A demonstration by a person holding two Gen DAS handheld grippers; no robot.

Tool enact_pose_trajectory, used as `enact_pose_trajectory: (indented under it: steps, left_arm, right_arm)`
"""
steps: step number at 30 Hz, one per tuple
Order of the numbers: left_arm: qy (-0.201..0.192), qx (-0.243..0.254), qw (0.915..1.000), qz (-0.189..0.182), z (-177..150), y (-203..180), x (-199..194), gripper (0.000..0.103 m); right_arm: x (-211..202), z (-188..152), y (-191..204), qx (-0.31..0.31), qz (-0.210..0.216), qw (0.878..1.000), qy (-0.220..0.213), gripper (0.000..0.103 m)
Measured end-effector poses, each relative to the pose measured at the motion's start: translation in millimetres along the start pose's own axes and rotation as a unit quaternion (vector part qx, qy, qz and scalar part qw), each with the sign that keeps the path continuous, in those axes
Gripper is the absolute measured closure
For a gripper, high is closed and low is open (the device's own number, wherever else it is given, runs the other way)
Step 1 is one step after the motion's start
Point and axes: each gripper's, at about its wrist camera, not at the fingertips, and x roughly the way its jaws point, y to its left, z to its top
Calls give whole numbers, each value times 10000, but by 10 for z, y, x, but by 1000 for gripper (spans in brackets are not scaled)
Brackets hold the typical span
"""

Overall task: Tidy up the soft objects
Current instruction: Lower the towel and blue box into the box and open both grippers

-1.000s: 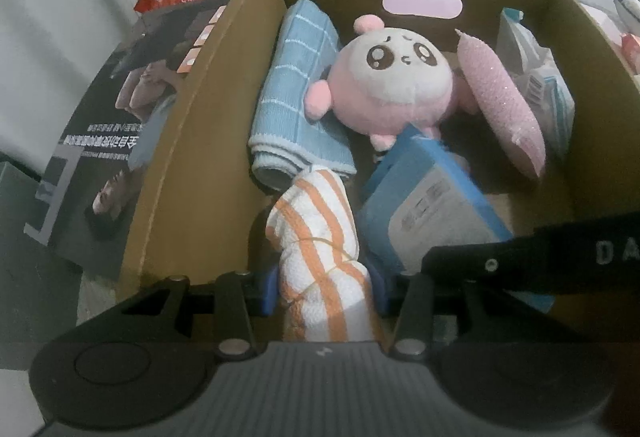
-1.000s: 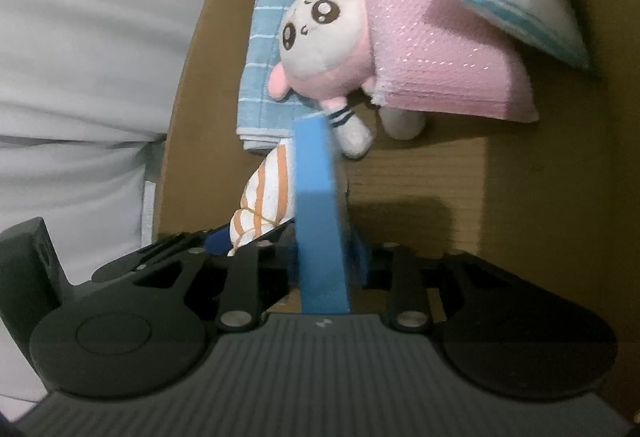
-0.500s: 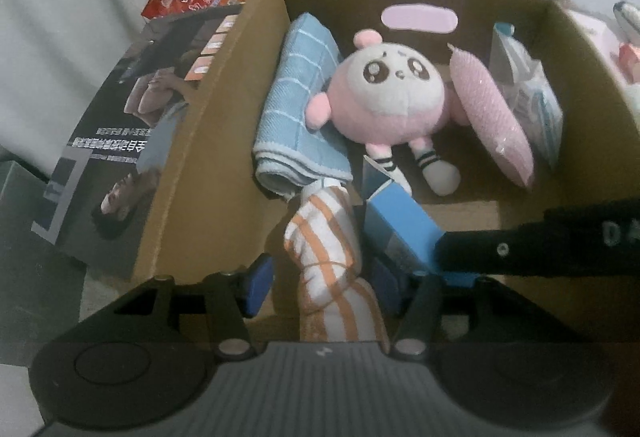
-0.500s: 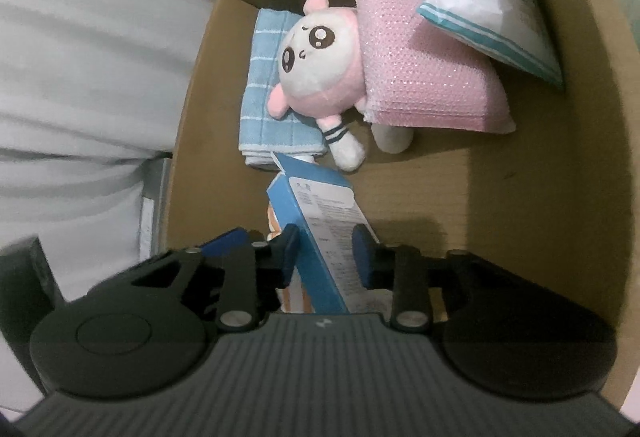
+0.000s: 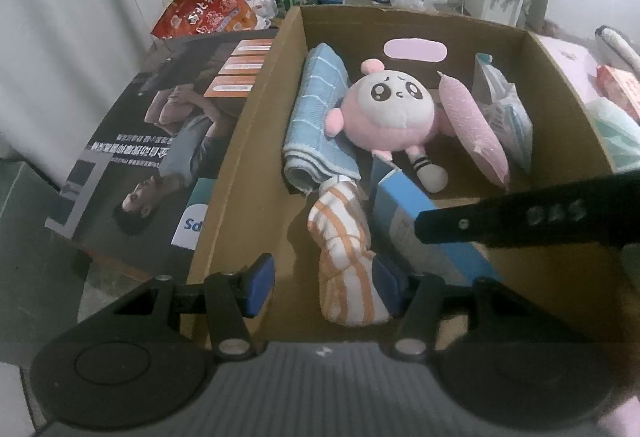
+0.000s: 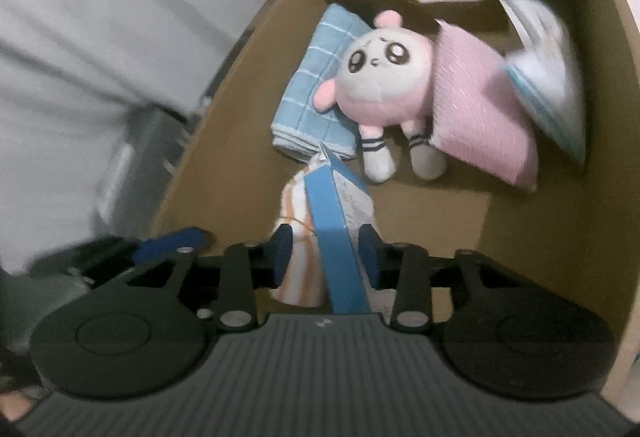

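Left gripper (image 5: 322,287) angled steeply downward, jaws parted. Right gripper (image 6: 325,257) angled downward, its jaws having just been opening, an item between them, pads clear.

Matt brown cardboard box (image 5: 256,141), soft woven blue cloth (image 5: 320,125), fuzzy pink plush toy (image 5: 390,117), orange-striped knitted cloth (image 5: 348,257), glittery pink cushion (image 5: 472,125), glossy red foil bag (image 5: 204,9), crinkly plastic packet (image 5: 508,117)

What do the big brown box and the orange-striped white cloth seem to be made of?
The big brown box looks like corrugated cardboard: matte brown walls with a raw cut edge. The orange-striped white cloth seems a soft woven or waffle fabric, probably cotton: it bunches and shows fine texture.
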Motion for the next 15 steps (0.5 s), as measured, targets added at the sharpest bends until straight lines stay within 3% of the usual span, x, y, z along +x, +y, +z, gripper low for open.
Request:
enact_pose_trajectory:
  steps: [4, 6, 9, 12, 15]
  left_arm:
    - [-63, -177, 9998, -54, -85, 66, -70, 47]
    - [-106, -269, 9996, -73, -126, 98, -98, 47]
    - [-132, -369, 9992, -78, -175, 136, -120, 47]
    - [-157, -406, 9990, -74, -208, 176, -134, 47]
    - [-181, -473, 9987, -54, -218, 219, -139, 47]
  right_arm:
    - [132, 5, -45, -127, -77, 9994, 319, 66]
    - [161, 15, -142, 33, -88, 9994, 326, 75]
    - [134, 55, -414, 881, 216, 9957, 185, 83]
    - [143, 48, -678, 1856, 858, 9788, 140, 84]
    - [205, 1, -722, 2202, 1126, 9689, 64, 84]
